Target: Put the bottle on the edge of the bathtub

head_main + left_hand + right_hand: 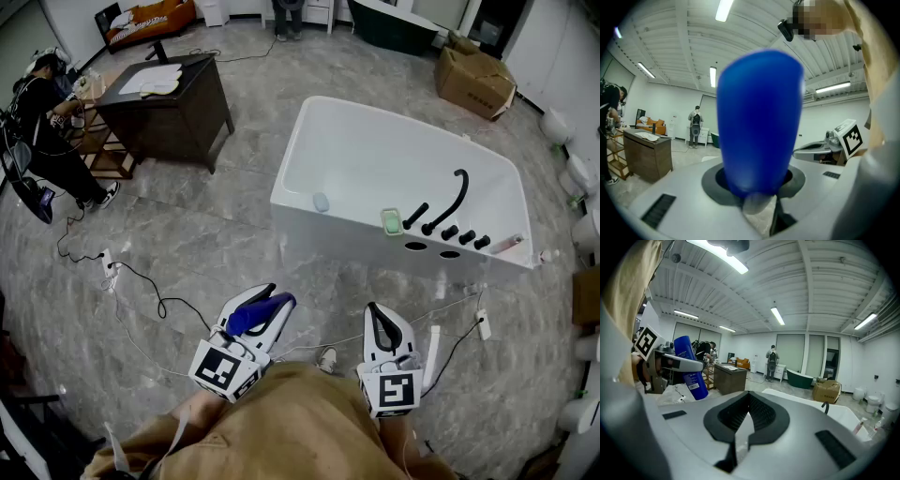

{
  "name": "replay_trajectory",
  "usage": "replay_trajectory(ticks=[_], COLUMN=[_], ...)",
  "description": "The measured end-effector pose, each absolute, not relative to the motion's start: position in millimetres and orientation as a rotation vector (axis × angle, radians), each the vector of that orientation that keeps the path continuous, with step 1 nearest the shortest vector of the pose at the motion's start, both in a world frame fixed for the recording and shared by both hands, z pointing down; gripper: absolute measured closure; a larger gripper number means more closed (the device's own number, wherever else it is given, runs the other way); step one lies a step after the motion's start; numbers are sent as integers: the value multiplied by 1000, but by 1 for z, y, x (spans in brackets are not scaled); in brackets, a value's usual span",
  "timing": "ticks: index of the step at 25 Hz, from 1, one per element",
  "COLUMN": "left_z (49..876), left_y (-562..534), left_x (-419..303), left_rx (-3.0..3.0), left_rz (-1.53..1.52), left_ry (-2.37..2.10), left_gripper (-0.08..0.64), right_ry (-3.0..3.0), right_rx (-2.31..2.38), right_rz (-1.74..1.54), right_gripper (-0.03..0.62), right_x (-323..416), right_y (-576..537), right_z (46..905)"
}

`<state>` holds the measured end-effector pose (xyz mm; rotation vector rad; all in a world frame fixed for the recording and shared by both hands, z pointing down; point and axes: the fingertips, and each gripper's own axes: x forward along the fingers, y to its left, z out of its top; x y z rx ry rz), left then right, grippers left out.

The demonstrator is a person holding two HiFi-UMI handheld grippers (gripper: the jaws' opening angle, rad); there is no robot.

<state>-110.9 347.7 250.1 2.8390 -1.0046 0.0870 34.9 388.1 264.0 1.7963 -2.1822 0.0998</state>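
A blue bottle (pixel 253 315) sits between the jaws of my left gripper (pixel 269 304), which is shut on it low in the head view, over the floor in front of the tub. In the left gripper view the bottle (pixel 759 126) fills the middle and hides the gap between the jaws. My right gripper (pixel 377 315) is beside it, shut, with nothing between its jaws. From the right gripper view the bottle (pixel 692 367) shows at the left, gripped by the other tool. The white bathtub (pixel 309 150) stands ahead, its near edge (pixel 356 220) well away from both grippers.
On the tub's near edge are a green soap dish (pixel 392 221), a black faucet (pixel 452 199) with knobs, a pale blue item (pixel 322 202) and a pink tube (pixel 509 246). Cables and a power strip (pixel 108 262) lie on the floor. A dark desk (pixel 173 103), a cardboard box (pixel 473 80) and a seated person (pixel 42 122) are further off.
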Motion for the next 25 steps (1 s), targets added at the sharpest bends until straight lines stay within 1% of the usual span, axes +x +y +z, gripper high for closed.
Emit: replay_trajectory(ticks=[7, 13, 20, 25], left_z=[259, 265, 266, 270], left_y=[349, 334, 325, 317], left_x=[-117, -98, -59, -47], left_rx=[2833, 2826, 2829, 2812], left_rz=[112, 138, 158, 178], left_ry=[-984, -1023, -1050, -1085], left_gripper=[422, 422, 422, 422], right_ry=[-2183, -2239, -2280, -2304], right_rx=[1806, 1747, 1738, 1702], right_rz=[133, 111, 92, 107], right_gripper=[588, 588, 588, 588], right_x=[28, 45, 75, 85], right_y=[396, 390, 382, 379], right_z=[276, 288, 285, 295])
